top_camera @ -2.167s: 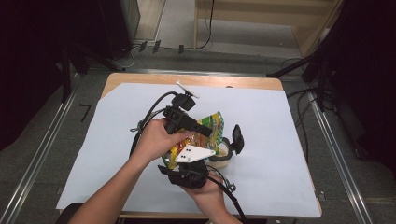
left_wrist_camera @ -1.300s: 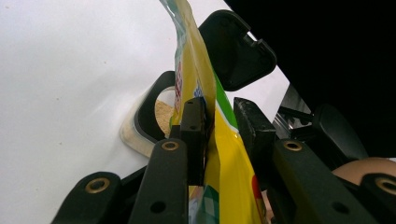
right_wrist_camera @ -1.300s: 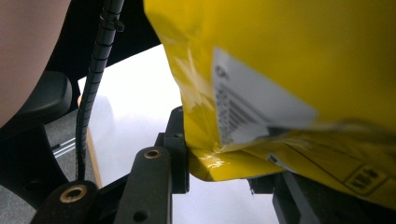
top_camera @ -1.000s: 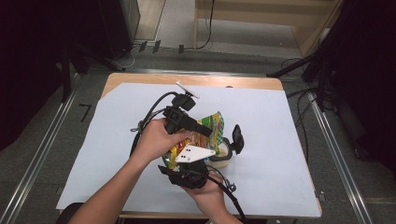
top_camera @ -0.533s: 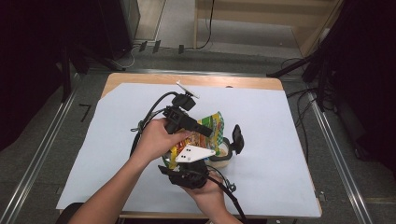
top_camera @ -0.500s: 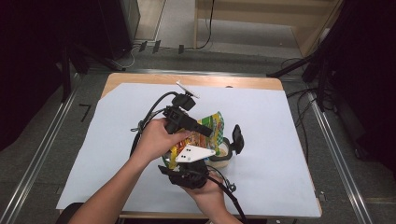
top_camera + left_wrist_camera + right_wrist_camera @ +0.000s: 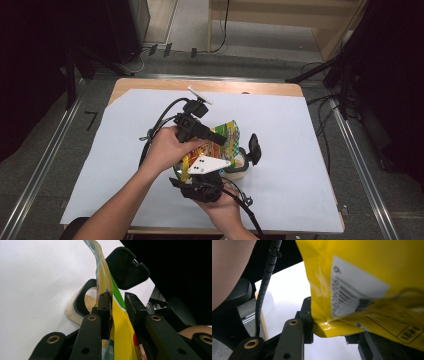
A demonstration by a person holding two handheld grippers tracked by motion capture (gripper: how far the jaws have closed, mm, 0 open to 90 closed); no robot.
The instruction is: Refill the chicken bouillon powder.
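Note:
A yellow snack bag (image 7: 226, 136) hangs tilted over a small cream container (image 7: 242, 166) with a black rim and an open black lid (image 7: 254, 148). My left gripper (image 7: 220, 139) is shut on the bag's upper part. In the left gripper view the bag (image 7: 117, 322) sits between the jaws of that gripper (image 7: 117, 302), its mouth pointing towards the container (image 7: 75, 312), which holds tan crumbs (image 7: 89, 300). My right gripper (image 7: 198, 175) is shut on the bag's lower end. In the right gripper view the bag's bottom corner (image 7: 329, 327), below a barcode label (image 7: 352, 290), is pinched between the jaws.
White paper (image 7: 310, 150) covers a wooden table (image 7: 210, 86). Black cables (image 7: 160, 117) trail from both grippers. Metal rails (image 7: 357, 165) run along the table's sides, and dark equipment stands at the left and right.

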